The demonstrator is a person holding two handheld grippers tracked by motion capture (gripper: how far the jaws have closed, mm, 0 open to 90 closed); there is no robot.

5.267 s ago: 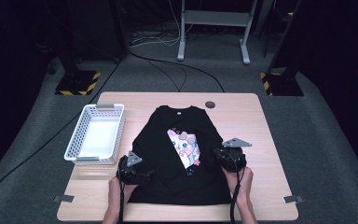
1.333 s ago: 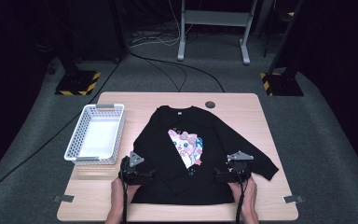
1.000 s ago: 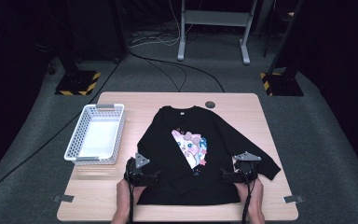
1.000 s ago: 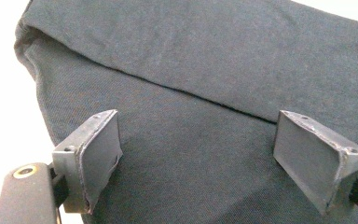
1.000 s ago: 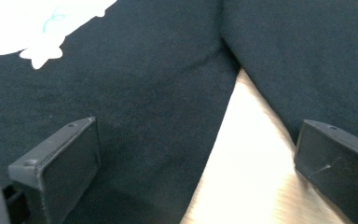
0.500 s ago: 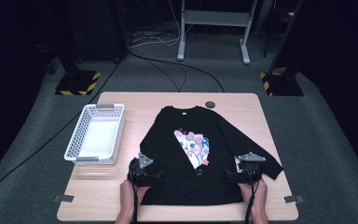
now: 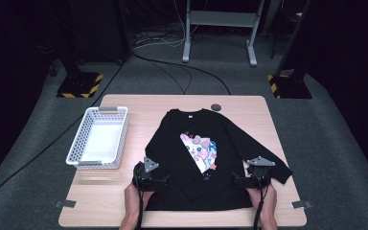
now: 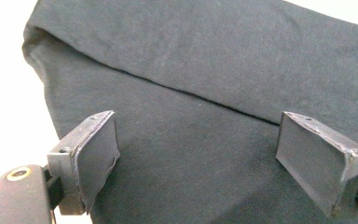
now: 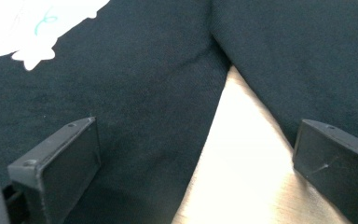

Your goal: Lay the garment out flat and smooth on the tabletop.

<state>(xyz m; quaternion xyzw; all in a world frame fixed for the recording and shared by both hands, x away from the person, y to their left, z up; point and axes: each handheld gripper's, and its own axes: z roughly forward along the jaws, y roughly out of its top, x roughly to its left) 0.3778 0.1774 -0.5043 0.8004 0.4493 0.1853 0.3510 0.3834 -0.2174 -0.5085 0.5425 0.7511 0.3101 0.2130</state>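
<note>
A black long-sleeved shirt [image 7: 220,187] with a pale cartoon print [image 7: 199,149] lies flat on the wooden table [image 7: 139,110]. One sleeve is folded across its front and the other is spread out to the right. My left gripper [image 7: 162,181] hovers at the shirt's lower left edge, jaws open over a fold of black cloth [image 8: 191,70] with nothing pinched. My right gripper [image 7: 243,180] is at the lower right, open above the gap between the shirt's body [image 9: 135,93] and its right sleeve [image 9: 307,60]. Bare table wood [image 9: 242,149] shows between those jaws.
A white plastic basket [image 7: 76,143] with nothing in it stands on the left of the table, close to the left gripper. A small dark round object [image 7: 215,107] lies near the far edge behind the collar. Beyond the table, cables and stand legs cross the floor.
Since the earliest frame the right sleeve has been spread out to the right and the shirt has slid rightwards. Both grippers came back toward the near edge. Over the last second they barely shifted.
</note>
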